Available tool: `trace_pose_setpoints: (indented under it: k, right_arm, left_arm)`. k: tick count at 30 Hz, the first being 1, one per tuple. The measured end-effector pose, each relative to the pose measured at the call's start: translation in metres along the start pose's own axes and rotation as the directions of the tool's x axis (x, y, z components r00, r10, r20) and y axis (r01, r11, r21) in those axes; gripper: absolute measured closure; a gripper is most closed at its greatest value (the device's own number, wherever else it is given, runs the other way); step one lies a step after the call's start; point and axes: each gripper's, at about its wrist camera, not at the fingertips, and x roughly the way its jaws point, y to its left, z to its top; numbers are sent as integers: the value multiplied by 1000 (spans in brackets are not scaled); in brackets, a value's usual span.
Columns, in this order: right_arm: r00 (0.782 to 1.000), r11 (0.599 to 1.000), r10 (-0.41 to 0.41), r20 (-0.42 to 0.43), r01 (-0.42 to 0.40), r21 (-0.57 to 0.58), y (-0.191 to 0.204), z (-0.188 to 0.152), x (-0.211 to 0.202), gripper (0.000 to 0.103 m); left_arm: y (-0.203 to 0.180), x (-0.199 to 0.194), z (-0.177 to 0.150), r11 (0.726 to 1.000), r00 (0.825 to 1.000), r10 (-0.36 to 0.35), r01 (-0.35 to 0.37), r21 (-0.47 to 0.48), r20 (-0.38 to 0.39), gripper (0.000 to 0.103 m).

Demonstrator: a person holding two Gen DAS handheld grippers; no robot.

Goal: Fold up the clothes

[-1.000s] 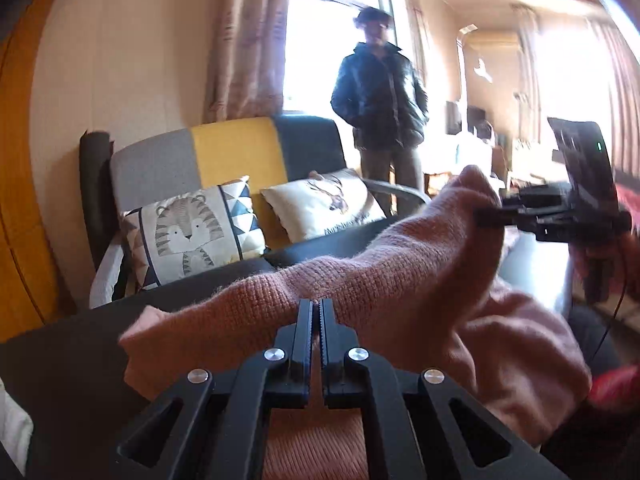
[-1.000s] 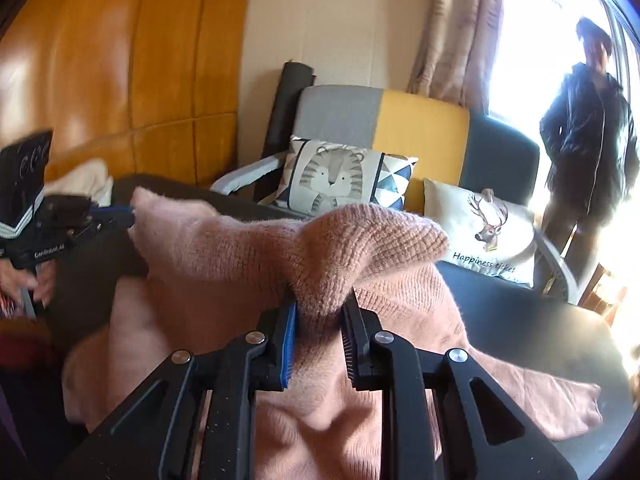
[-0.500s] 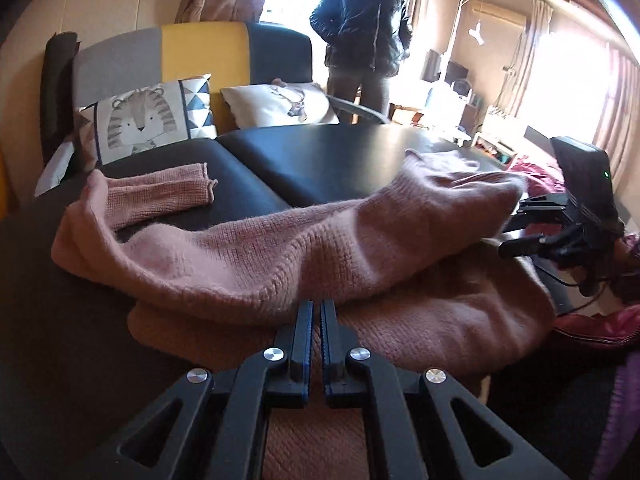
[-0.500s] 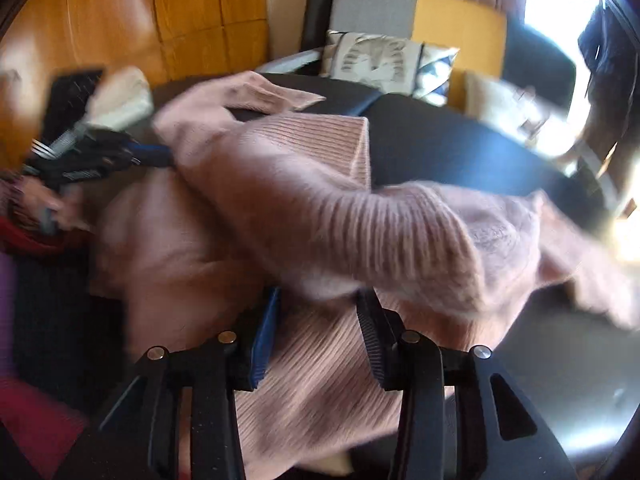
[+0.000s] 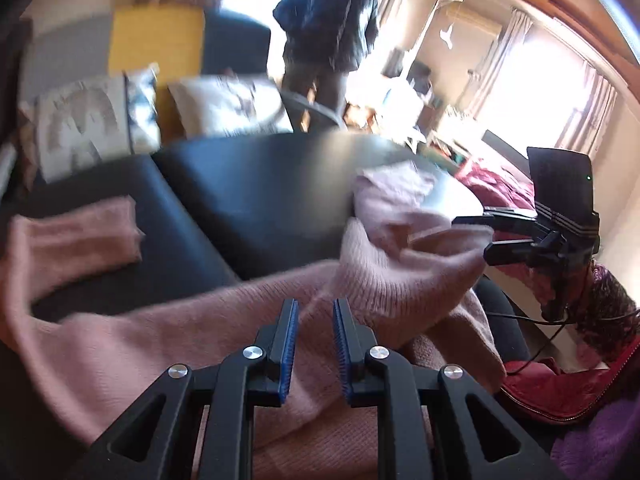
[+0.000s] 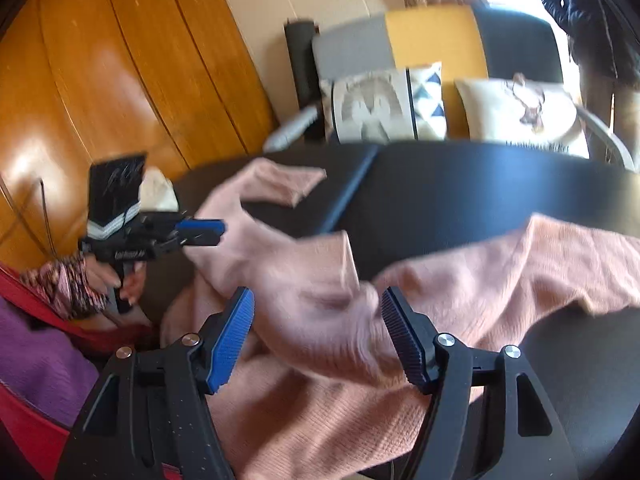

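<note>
**Letting go of the pink sweater**

A dark table sits in a sunny room. The pink sweater lies across its near side, folded over, so both grippers are opening. The left gripper is open a little, the right gripper wide. Neither squeezes the sweater.

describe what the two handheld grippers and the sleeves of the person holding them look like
Both grippers, the left gripper and the right gripper, are black plastic with triangular cut-outs, silver screw heads and ribbed blue pads. Each carries a black block on top; a thin black cable trails from the right one. The sleeve is dark with a pink pattern.
</note>
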Motion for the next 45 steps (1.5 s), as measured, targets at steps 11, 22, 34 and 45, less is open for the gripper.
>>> trace_pose_setpoints:
  k: [11,22,34,45]
  right_arm:
    - [979,999,11,-202,-19,-40,-12,-44,20,54]
    - [995,999,17,-95,-12,51,-19,-42,8,79]
    - [995,995,42,-86,-33,98,-14,-32,8,82]
    - [998,997,-36,47,33,72,-6,29,-17,86]
  left_arm:
    - [-13,47,-14,986,972,-44,80,148,-229,83]
    - [-13,46,8,983,970,-95,127,132,-225,79]
    - [-14,61,0,979,955,-171,191,64,-241,88]
    - [-8,-19,44,981,978,-192,194,-22,78,99]
